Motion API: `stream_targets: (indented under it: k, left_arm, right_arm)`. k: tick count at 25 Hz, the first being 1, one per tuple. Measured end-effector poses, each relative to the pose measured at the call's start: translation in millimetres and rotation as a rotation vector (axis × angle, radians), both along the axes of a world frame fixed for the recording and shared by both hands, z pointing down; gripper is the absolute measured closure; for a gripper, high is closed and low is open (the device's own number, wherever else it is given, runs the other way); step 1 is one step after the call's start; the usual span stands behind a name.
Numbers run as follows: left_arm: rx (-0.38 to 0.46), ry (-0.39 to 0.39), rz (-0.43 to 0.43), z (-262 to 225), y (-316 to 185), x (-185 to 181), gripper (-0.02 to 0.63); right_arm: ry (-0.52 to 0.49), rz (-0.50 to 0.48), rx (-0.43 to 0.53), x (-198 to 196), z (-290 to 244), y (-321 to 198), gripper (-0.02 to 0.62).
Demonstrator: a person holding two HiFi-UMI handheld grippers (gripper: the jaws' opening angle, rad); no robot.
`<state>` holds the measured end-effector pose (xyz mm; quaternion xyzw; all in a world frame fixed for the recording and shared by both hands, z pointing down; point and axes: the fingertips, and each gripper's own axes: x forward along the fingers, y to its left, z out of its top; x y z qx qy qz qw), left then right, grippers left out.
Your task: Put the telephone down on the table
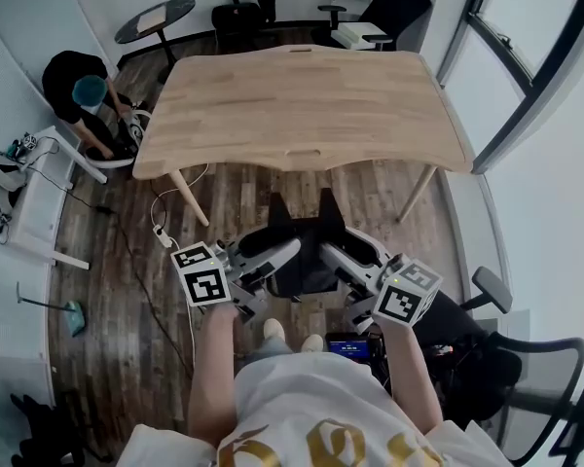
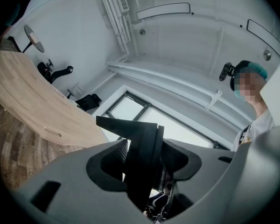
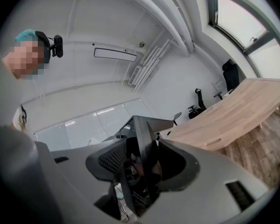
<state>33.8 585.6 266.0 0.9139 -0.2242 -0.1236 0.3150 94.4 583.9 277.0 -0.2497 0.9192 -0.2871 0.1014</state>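
A black telephone hangs in the air in front of me, above the wooden floor and short of the table. My left gripper is closed on its left side and my right gripper on its right side. In the left gripper view the dark telephone stands upright between the two grey jaws of the left gripper. The right gripper view shows the same black telephone wedged between the jaws of the right gripper. The light wooden table lies ahead with a bare top.
A person crouches on the floor left of the table. Black office chairs and a round side table stand behind it. A white rack and a cable with a power strip lie at the left. Another chair is at my right.
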Motion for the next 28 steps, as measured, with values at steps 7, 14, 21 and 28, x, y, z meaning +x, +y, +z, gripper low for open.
stream_targets:
  k: [7, 14, 21, 28]
  left_arm:
    - [-0.003, -0.012, -0.004, 5.4, -50.9, 10.2, 0.396]
    - [-0.021, 0.006, 0.013, 21.3, -126.0, -2.2, 0.396]
    - [-0.038, 0.019, 0.077, 32.9, -247.1, -12.6, 0.396]
    - [-0.046, 0.033, 0.130, 26.0, -378.1, -38.3, 0.396]
  right_arm:
    - [-0.006, -0.003, -0.018, 10.3, 6.6, -50.4, 0.393]
    - [0.007, 0.010, -0.039, -1.8, 21.5, -124.6, 0.393]
    - [0.029, 0.059, -0.067, -12.6, 32.8, -241.3, 0.393]
    - [0.038, 0.115, -0.077, -38.3, 25.2, -369.4, 0.393]
